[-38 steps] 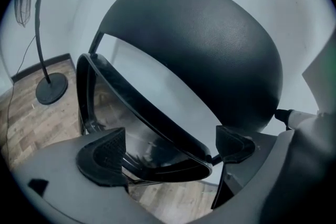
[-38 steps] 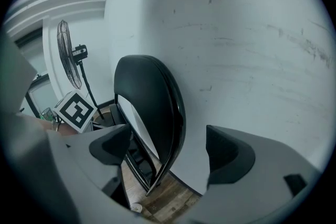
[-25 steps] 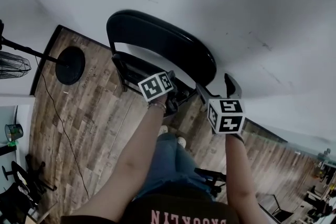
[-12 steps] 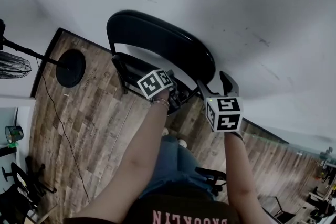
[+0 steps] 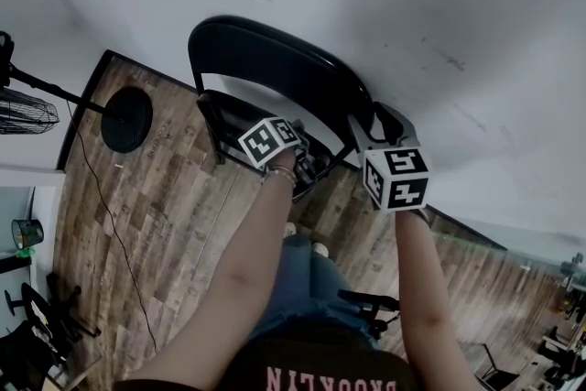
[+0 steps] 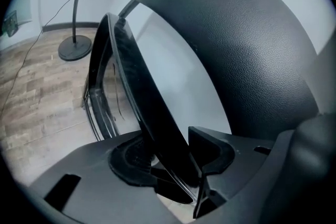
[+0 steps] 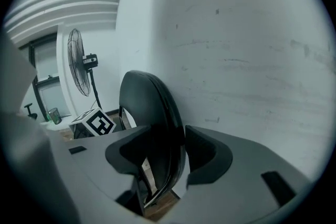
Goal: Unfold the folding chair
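Note:
The black folding chair leans folded against the white wall, its curved backrest (image 5: 275,69) above its seat (image 5: 240,119). My left gripper (image 5: 308,163) is at the seat's near edge. In the left gripper view its jaws have just been closing, and the left gripper (image 6: 170,157) clamps the thin seat panel (image 6: 131,76), with the backrest (image 6: 247,60) looming to the right. My right gripper (image 5: 374,125) sits at the backrest's right end. Its jaws have just been closing too, and in the right gripper view the right gripper (image 7: 167,157) is shut on the backrest's rim (image 7: 152,107).
A floor fan's round base (image 5: 126,117) and pole stand left of the chair on the wood floor (image 5: 174,197), with a cable trailing from it. The white wall (image 5: 412,5) is right behind the chair. The person's legs and shoes (image 5: 302,247) are just below the grippers.
The right gripper has risen towards the backrest's right end and its wide-open jaws have closed round the rim. The left gripper stays at the seat edge.

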`<state>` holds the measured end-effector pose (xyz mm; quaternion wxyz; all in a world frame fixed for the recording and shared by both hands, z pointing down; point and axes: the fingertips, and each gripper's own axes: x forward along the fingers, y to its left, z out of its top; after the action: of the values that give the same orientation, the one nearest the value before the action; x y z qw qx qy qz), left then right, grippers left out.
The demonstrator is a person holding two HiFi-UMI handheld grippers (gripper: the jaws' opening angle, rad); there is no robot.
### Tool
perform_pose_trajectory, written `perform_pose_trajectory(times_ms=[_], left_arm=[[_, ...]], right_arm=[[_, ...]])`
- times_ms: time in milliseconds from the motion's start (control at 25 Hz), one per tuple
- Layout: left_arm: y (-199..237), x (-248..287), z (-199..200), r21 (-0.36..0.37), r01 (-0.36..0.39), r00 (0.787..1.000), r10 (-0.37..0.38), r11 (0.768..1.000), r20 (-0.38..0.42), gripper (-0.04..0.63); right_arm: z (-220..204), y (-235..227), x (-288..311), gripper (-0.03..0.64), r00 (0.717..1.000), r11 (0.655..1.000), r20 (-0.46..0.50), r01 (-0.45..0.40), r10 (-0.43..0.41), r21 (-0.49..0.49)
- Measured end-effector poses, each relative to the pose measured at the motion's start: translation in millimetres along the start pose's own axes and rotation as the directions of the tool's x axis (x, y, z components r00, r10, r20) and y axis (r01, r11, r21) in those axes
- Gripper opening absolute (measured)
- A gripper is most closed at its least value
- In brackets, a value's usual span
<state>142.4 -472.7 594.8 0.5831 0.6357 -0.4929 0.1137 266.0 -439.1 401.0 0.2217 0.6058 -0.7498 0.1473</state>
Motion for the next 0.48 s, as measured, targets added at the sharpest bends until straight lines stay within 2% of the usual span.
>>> perform_pose_trajectory(times_ms=[120,320,480], left_arm=[[1,-3,-1,0.019,-0.011,1.000,0.011,1.000,0.012,0.189],[6,-13,-6,0.003,-0.006,1.000,0.006,1.000,0.012,0.186],[11,-21,-8,-0.002,-0.004,1.000,0.005,1.000,0.019,0.186]], right_arm=[[0,1,0,0.179,1.000,1.000,0.000,0.002,-0.002,-0.023],[-1,2,-2,0.179,1.000,0.999,-0.015,0.005,-0.006,-0.050],[-3,7,-4,0.178,1.000,0.992,-0.019,0.005,-0.008,-0.123]])
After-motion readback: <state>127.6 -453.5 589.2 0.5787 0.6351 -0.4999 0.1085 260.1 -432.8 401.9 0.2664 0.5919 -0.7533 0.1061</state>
